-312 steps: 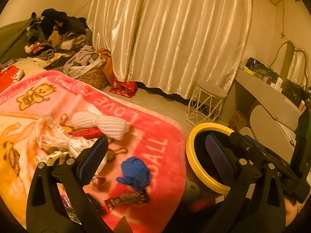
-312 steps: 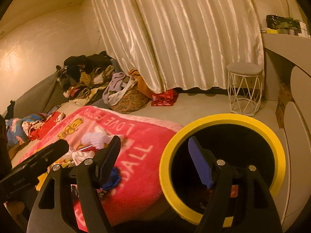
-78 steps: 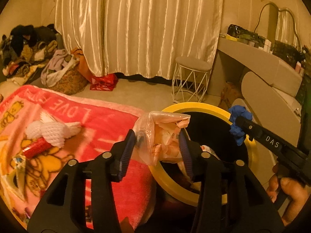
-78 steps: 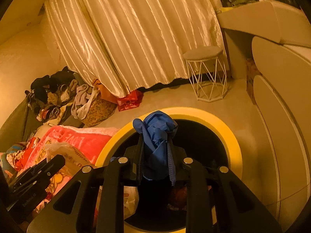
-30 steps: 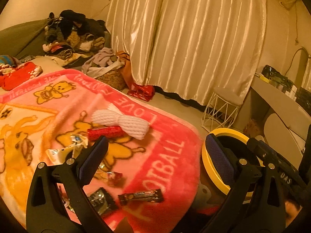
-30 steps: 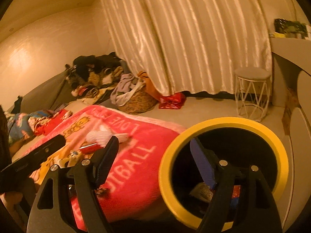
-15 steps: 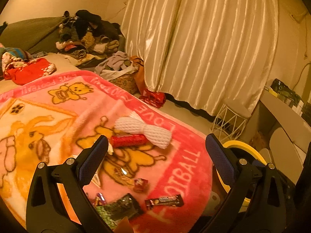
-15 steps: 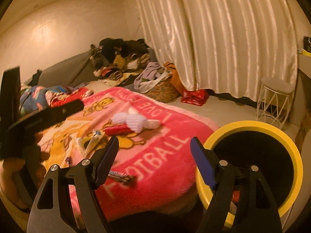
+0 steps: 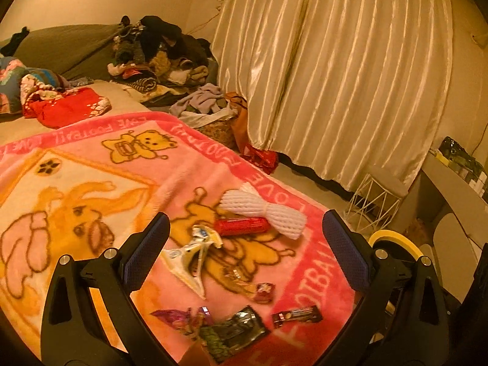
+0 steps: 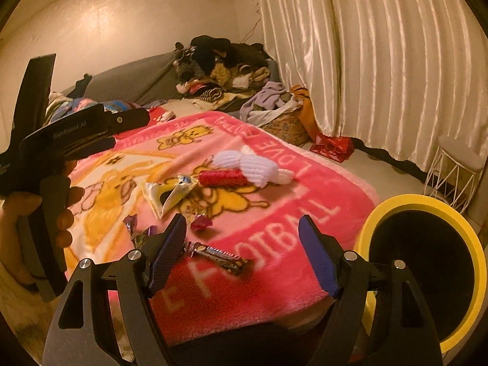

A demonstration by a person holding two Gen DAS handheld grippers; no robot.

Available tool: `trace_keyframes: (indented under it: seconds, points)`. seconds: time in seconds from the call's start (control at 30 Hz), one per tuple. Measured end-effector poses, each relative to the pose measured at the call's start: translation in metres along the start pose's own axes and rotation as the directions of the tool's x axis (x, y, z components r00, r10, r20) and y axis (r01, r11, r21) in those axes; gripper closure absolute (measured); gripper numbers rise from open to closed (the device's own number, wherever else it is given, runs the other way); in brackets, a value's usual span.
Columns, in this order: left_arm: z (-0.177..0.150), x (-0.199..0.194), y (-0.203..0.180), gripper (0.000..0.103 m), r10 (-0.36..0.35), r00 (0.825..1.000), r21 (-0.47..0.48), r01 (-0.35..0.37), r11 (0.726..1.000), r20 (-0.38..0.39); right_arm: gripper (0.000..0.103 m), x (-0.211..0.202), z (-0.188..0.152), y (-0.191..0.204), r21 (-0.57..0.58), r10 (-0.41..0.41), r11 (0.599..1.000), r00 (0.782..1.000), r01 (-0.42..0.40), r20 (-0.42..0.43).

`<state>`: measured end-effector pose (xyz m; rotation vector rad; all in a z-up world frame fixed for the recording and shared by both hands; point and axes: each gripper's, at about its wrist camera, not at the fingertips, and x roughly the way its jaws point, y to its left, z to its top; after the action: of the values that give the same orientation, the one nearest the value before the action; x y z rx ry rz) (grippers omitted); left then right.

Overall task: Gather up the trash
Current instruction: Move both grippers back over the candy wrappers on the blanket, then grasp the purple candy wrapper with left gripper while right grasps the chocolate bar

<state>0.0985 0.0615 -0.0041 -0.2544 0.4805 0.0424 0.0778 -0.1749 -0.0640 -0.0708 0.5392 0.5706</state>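
Both of your tongs have swung away from the bin and back over the bed since a second ago, and the blue rag and plastic bag they carried earlier are gone from them. Your left tongs [image 9: 245, 245] are spread wide with nothing between them, hovering above the pink blanket [image 9: 91, 189] and angled down toward the litter. Your right tongs [image 10: 242, 254] are likewise spread wide and hold nothing, poised low over the blanket's near edge. From the right wrist view, your left hand [image 10: 33, 213] grips its tool's handle at the left, raised above the blanket.

Between the left tongs lies a crumpled white and yellow wrapper [image 9: 192, 254], with a red tube [image 9: 241, 226] and a white foam net [image 9: 263, 213] just beyond it, the tube touching the net. Nearer you sit a small red candy wrapper [image 9: 263, 292], a dark snack bar [image 9: 297, 315], a dark foil packet [image 9: 235, 332] and a purple wrapper [image 9: 180, 317]. The black bin with the yellow rim [image 10: 427, 262] stands beside the bed, to the right of the right tongs.
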Motion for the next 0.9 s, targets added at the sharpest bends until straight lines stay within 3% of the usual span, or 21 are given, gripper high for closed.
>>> trace_keyframes:
  seconds: [0.5,0.7,0.8,0.9]
  points:
    - [-0.028,-0.001,0.056,0.011,0.085,0.991,0.044,-0.081,0.996,-0.106,0.030,0.044,-0.005,0.019,-0.077,-0.009,0.997,0.981,-0.006,-0.193]
    - [-0.043,0.005,0.069,0.012,0.071,0.981,0.032,-0.066,0.997,-0.183,0.030,0.062,-0.009,0.024,-0.102,-0.007,0.995,0.962,-0.021,-0.272]
    - [-0.051,0.009,0.070,0.018,0.064,0.975,0.044,-0.055,0.998,-0.213,0.030,0.072,-0.012,0.027,-0.126,-0.019,0.992,0.949,-0.022,-0.315]
    - [-0.059,0.015,0.078,0.024,0.022,0.962,-0.013,-0.026,1.000,-0.271,0.032,0.082,-0.011,0.030,-0.158,-0.027,0.987,0.939,-0.029,-0.343]
